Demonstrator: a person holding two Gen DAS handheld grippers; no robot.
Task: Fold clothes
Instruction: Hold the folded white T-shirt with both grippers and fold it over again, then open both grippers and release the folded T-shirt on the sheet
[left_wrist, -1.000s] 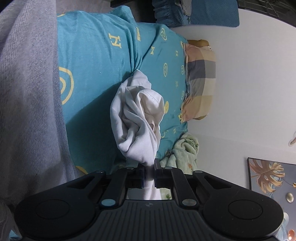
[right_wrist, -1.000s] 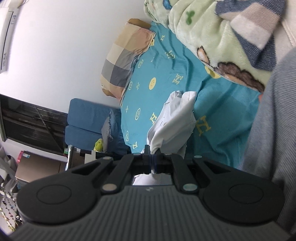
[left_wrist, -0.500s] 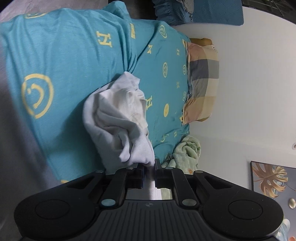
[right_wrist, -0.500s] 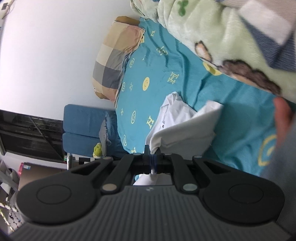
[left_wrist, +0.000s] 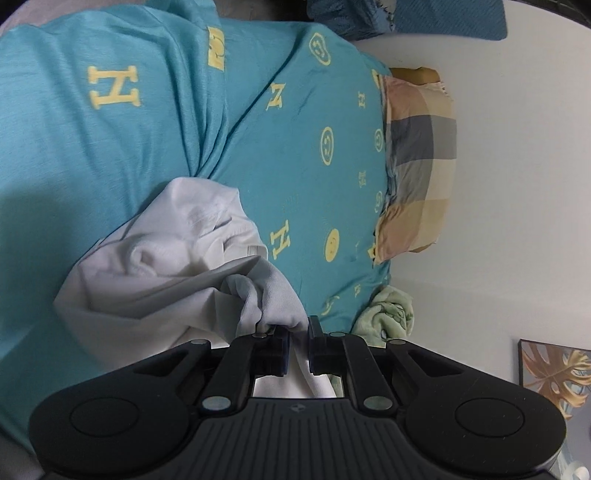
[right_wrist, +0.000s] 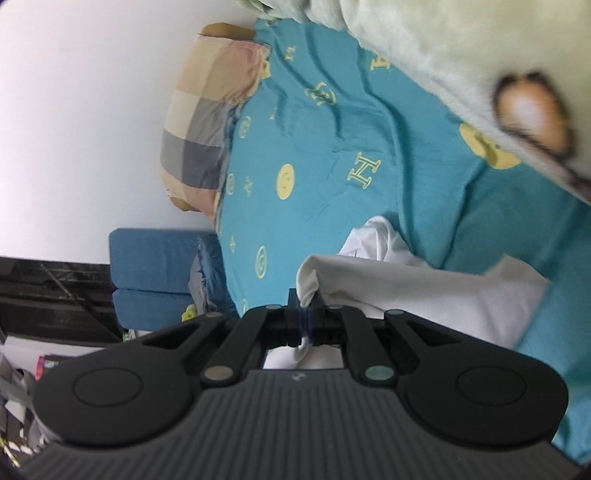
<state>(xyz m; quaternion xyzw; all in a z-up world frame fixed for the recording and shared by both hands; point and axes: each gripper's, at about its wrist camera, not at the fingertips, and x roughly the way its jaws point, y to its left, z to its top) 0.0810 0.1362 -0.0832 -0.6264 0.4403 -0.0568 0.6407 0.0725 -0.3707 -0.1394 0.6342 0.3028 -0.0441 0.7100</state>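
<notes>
Right, L gripper (left_wrist: 298, 345) is clamping a bunched edge of the white garment (left_wrist: 166, 273), jaws closed w/ cloth pinched between them and a strip of fabric trailing down under the fingers. R gripper (right_wrist: 306, 325) is doing the same on its side, jaws squeezed tight on a thin fold of the same garment (right_wrist: 424, 291). So both are gripping it at once.

Just past the L fingers the garment is spreading out in a crumpled heap, creases running every way, a hem or cuff edge showing near the top of the pile. It's lying on the teal bedsheet (left_wrist: 129, 147), the one w/ yellow H letters and smiley faces. From the R cam a flatter panel of the fabric is stretching off to the right over the sheet.

Further out, a pale green fleece blanket (right_wrist: 424, 55) is sitting along the bed's edge, blurry in the R view. Beyond that a checked pillow (left_wrist: 417, 162) is resting at the head of the bed, up against the white wall (left_wrist: 517, 184). A blue cushioned seat (right_wrist: 159, 273) is sitting beside the bed, and a framed leaf picture (left_wrist: 554, 373) is hanging on the wall.
</notes>
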